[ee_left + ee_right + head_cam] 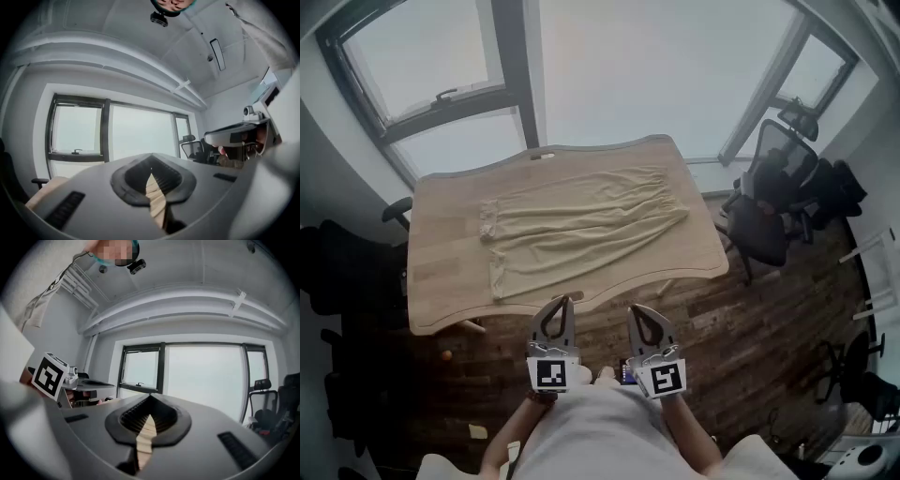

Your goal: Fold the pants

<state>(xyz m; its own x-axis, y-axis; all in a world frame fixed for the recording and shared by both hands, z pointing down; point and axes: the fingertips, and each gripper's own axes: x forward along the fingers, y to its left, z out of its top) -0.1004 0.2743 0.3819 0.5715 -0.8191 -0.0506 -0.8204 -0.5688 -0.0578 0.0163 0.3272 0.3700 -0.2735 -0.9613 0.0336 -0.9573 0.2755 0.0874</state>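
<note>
Light wooden table stood on dark plank floor below window. Beige pants lay flat across tabletop, waistband toward right, leg cuffs toward left, nearer leg angled toward near-left edge. Rest of tabletop bare wood.

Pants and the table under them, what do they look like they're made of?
Pants: soft thin fabric, perhaps cotton or linen, matte beige. They lie limp, with wrinkles and gathered ends.
Table: pale wood or wood veneer with a smooth, low-sheen finish. Faint grain and plank-like bands show, but solid wood or laminate can't be told.
</note>
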